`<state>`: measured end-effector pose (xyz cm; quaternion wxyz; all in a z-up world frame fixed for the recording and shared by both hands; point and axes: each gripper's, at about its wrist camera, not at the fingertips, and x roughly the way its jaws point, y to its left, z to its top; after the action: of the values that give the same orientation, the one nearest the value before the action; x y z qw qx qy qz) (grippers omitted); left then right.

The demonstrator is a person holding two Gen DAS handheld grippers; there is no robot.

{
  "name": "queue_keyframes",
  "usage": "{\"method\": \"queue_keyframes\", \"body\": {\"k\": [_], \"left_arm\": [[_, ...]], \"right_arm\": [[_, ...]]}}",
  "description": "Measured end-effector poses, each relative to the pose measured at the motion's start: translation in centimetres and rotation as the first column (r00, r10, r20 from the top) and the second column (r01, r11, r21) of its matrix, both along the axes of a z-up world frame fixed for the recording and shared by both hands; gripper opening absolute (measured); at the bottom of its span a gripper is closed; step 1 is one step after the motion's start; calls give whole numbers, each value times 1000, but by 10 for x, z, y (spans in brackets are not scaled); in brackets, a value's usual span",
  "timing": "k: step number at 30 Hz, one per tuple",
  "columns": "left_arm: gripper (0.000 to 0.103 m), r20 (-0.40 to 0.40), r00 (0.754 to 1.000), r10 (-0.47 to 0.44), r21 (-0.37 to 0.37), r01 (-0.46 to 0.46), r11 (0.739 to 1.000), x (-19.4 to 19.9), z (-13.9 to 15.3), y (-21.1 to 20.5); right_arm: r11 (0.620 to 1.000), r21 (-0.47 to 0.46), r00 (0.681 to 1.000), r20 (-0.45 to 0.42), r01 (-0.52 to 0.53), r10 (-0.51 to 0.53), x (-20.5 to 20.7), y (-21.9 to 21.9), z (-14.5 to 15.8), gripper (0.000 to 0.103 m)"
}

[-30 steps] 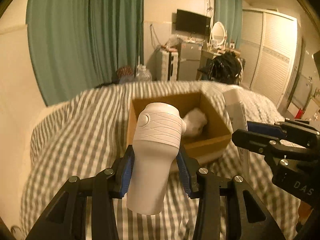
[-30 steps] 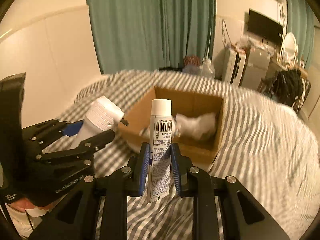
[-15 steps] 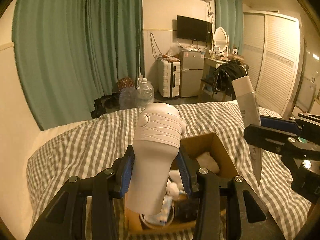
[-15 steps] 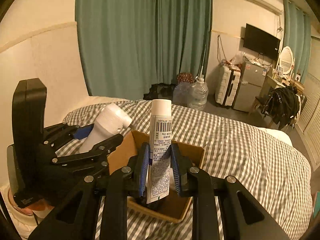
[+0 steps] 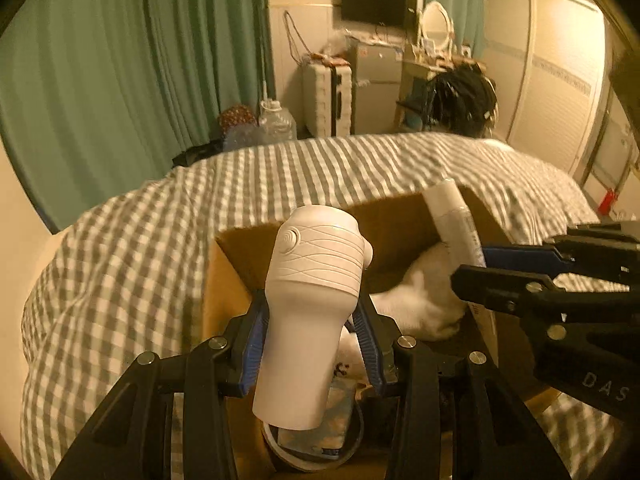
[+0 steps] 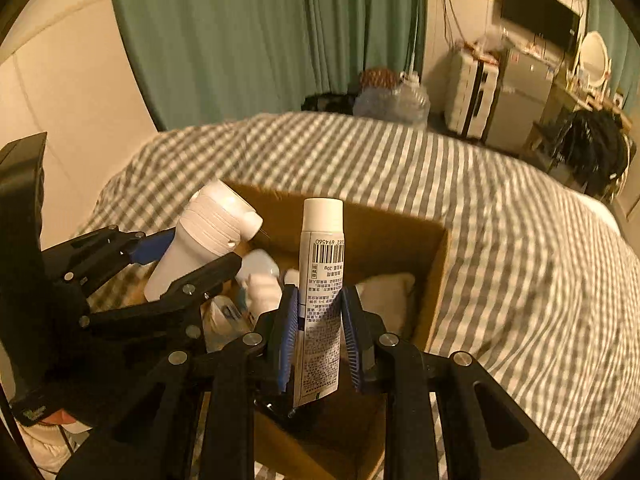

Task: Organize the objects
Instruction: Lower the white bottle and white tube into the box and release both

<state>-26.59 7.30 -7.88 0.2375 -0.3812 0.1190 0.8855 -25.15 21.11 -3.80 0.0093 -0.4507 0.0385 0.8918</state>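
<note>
My left gripper point(image 5: 312, 340) is shut on a white bottle-shaped device point(image 5: 308, 300) with a ribbed head and holds it above the open cardboard box point(image 5: 224, 292). The device also shows in the right wrist view point(image 6: 200, 240). My right gripper point(image 6: 320, 332) is shut on a white tube point(image 6: 322, 288) with a barcode, upright over the box point(image 6: 436, 280). The tube also shows in the left wrist view point(image 5: 456, 220). The box holds a white soft item point(image 5: 424, 304), a roll of tape point(image 5: 316, 448) and other small things.
The box sits on a bed with a grey and white checked cover point(image 6: 500, 220). Green curtains point(image 5: 140, 60), a water jug point(image 5: 276, 120), a white suitcase point(image 5: 326, 96) and a wardrobe point(image 5: 560, 80) stand beyond the bed.
Both grippers have tilted down and lowered over the box with their objects still held. The box interior now fills more of both views.
</note>
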Motion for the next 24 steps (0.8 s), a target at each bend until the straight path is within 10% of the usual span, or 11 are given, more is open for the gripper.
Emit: {"method": "queue_keyframes", "body": {"k": [11,15,24], "left_arm": [[45,68,998,-6,-13,7,1000,-7,-23,6],[67,49,999,-12,1,12,1000,-3,-20,5],[85,29,1000,8,4,-8,1000,-7,-7,-2]], "right_arm": [[1000,-16,999,31,11,-11,5,5,-9,23],[1000,-20,1000,22,11,-11,10,5,-6,23],[999,-26,998,-34,44,-45,5,17,12,51]]}}
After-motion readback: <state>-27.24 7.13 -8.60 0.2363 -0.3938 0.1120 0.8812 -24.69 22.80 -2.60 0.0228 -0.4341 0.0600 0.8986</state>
